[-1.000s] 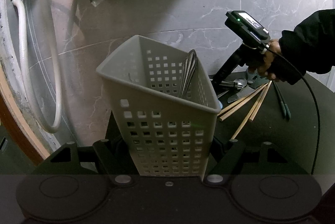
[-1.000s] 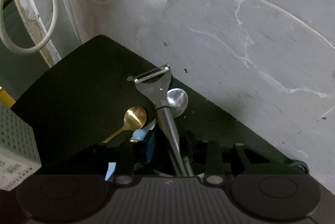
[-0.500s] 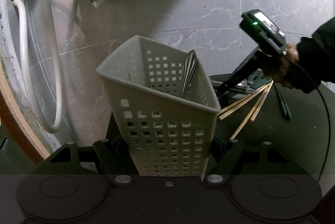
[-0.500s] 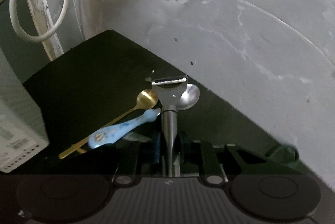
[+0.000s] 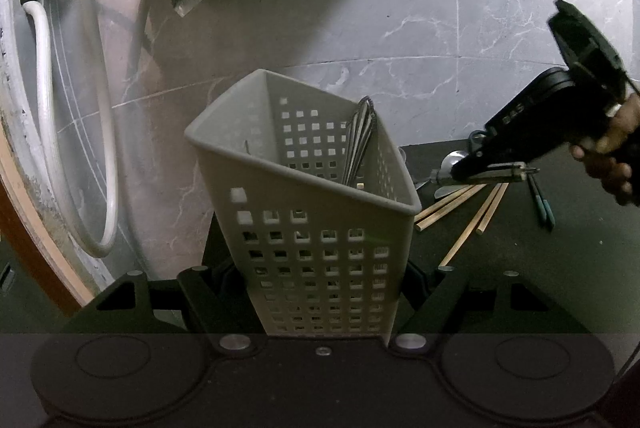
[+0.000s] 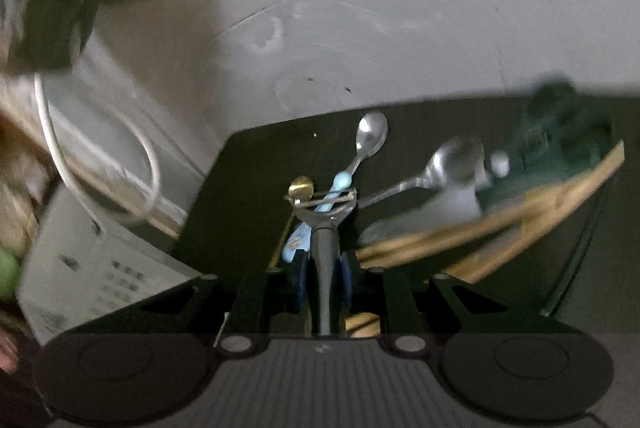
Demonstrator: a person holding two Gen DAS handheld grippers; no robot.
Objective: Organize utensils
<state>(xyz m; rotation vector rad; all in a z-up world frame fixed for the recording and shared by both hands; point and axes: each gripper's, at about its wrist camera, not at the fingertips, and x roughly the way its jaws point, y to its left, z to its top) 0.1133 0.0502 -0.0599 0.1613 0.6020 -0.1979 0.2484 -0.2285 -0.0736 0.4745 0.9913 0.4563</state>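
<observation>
The right tool [image 6: 326, 268] is clamped on a peeler [image 6: 322, 224]; the left tool [image 5: 320, 292] grips the basket [image 5: 312, 211]. A whisk [image 5: 360, 139] is in; spoons [image 6: 370, 139] and chopsticks [image 5: 476, 216] wait on the surface [image 5: 560, 268].

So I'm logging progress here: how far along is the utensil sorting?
Early on. Done: only a whisk stands in the caddy, which the left gripper clamps. In hand: the right gripper is shut on the peeler, lifted off the table. Left: the spoons, the gold spoon, the wooden chopsticks and the green chopsticks.
</observation>
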